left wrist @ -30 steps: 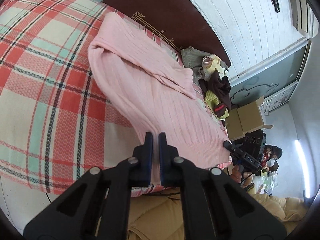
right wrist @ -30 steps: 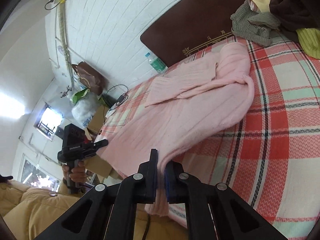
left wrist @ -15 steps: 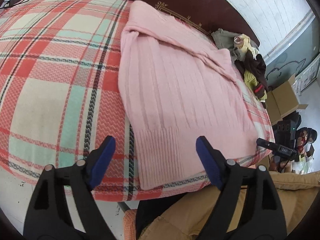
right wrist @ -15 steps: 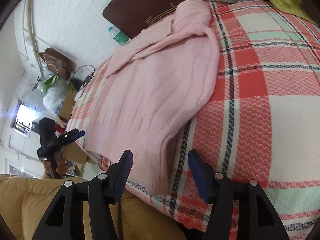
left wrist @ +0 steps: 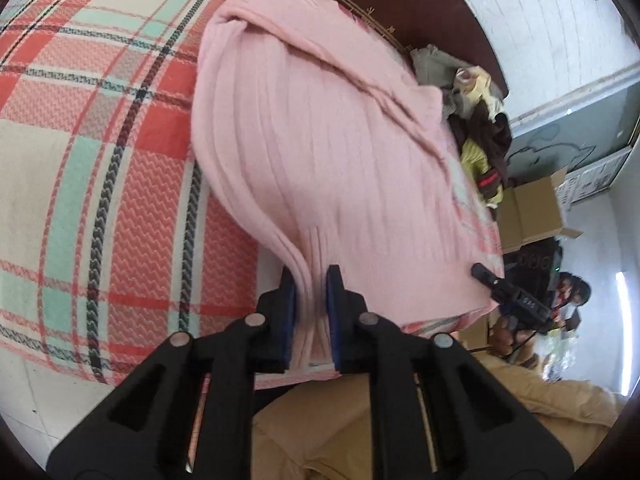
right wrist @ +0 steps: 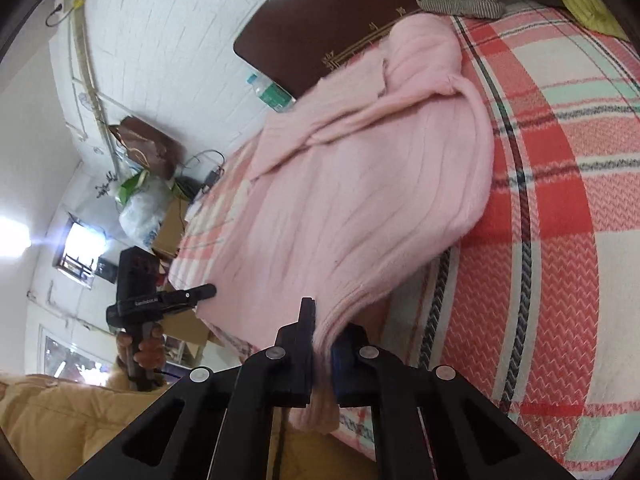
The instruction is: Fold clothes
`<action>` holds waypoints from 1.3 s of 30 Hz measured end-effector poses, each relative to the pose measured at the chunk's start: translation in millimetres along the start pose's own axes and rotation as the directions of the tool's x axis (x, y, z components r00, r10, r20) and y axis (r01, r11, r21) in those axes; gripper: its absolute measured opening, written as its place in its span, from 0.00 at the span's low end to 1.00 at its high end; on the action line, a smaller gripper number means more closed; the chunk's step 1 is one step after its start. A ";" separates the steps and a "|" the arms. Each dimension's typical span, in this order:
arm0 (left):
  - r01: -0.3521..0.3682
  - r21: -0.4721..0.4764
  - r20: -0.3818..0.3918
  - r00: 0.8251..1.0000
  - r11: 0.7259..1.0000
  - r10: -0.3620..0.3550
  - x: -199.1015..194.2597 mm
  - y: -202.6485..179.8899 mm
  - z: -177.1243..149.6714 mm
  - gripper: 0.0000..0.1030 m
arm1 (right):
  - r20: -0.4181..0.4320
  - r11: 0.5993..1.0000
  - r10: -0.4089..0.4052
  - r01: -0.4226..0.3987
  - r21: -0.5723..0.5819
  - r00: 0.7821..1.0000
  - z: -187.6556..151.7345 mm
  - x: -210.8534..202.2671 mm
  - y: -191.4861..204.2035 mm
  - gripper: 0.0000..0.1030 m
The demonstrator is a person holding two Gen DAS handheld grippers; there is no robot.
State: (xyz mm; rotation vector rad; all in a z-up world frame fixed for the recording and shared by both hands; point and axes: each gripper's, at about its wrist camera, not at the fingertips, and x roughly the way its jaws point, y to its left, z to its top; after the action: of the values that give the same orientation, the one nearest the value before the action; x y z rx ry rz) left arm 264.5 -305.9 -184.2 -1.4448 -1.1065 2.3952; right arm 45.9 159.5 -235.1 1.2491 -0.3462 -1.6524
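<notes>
Plaid bedspread (left wrist: 100, 184) fills everything beyond both sets of jaws. The pink sweater (left wrist: 320, 152) lies flat on it, stretching away from the jaws toward the dark headboard (right wrist: 320, 20). Left gripper (left wrist: 311, 312) is closing, hem bunched between its pads. Right gripper (right wrist: 322, 354) is clamped tight on the hem's other corner.

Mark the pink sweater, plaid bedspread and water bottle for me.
pink sweater (left wrist: 320, 152), left wrist view, on the ribbed body panel.
plaid bedspread (left wrist: 100, 160), left wrist view, on bare plaid left of the sweater.
water bottle (right wrist: 272, 94), right wrist view, on its green label.
</notes>
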 end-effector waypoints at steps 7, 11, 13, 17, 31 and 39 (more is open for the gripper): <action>0.150 -0.035 0.039 0.988 0.988 -0.149 -23.2 -14.8 43.6 0.15 | 0.109 0.989 0.138 -0.143 0.047 0.985 47.1 -11.3 7.4 0.06; 0.191 -0.045 0.062 0.980 0.981 -0.188 -28.6 -25.1 91.0 0.15 | 0.172 0.976 0.191 -0.206 0.071 0.966 89.7 -10.3 5.8 0.06; 0.188 -0.036 0.076 0.980 0.981 -0.185 -27.2 -31.8 119.3 0.15 | 0.195 0.974 0.195 -0.213 0.075 0.961 115.1 -6.2 4.1 0.06; 0.165 -0.046 0.085 0.983 0.985 -0.160 -12.5 -39.0 177.2 0.15 | 0.222 0.968 0.185 -0.217 0.126 0.957 168.0 7.7 -11.6 0.07; 0.066 -0.260 0.053 0.997 0.963 -0.054 72.1 9.1 287.6 0.26 | 0.194 0.922 0.001 -0.075 0.379 0.981 268.9 76.3 -94.4 0.28; -0.040 0.074 0.184 0.983 0.996 0.025 43.7 -41.1 275.9 0.40 | 0.214 0.992 -0.091 0.068 0.110 0.973 280.0 56.9 -45.8 0.42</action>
State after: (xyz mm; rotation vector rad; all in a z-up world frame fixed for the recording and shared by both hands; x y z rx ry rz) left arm 7.6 -399.4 -113.9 -1.2498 -1.0206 2.6060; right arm -213.9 44.7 -180.1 1.1707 -0.5268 -1.8671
